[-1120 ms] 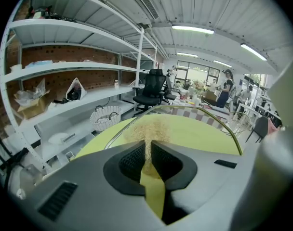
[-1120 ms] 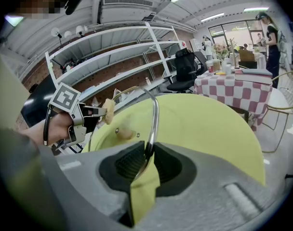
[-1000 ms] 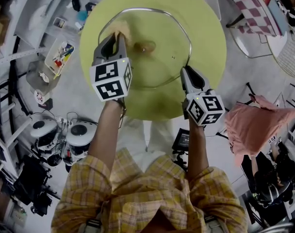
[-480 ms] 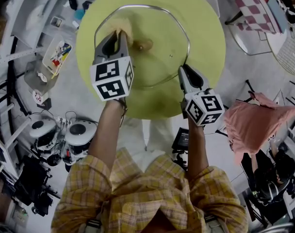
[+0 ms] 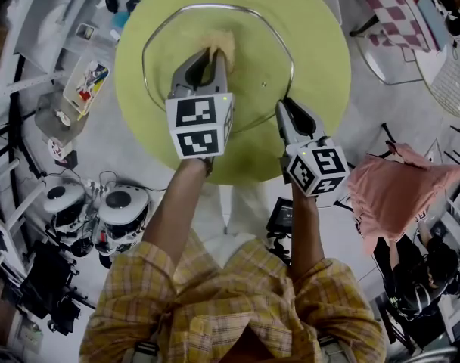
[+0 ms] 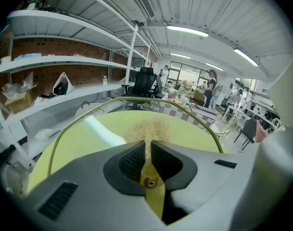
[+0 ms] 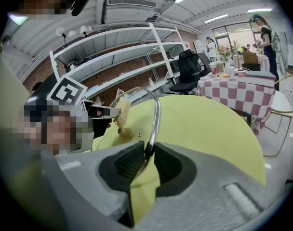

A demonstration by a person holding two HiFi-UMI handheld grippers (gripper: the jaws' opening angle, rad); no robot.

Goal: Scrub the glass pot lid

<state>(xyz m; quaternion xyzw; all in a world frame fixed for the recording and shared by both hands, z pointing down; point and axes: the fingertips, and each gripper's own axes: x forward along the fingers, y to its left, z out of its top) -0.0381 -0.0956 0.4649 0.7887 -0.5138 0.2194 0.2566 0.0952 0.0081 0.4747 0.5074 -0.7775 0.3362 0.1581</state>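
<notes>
Pinching fibrous tan scrubber point(image 5: 222, 42), left gripper point(image 5: 214, 56) jaws shut, right gripper point(image 5: 284, 106) jaws clamping glass lid point(image 5: 254, 55) — round, metal-rimmed

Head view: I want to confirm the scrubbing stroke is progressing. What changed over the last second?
The left tongs, shut on the tan scrub pad, swept rightward across the glass lid, from near its left rim to its middle. The right tongs stayed clamped on the lid's rim at the near right, and the lid kept its place over the yellow-green table.

Overhead, the left gripper point(image 5: 206, 63) hides the middle of the lid point(image 5: 260, 59); the table point(image 5: 321, 59) is cropped above.
</notes>
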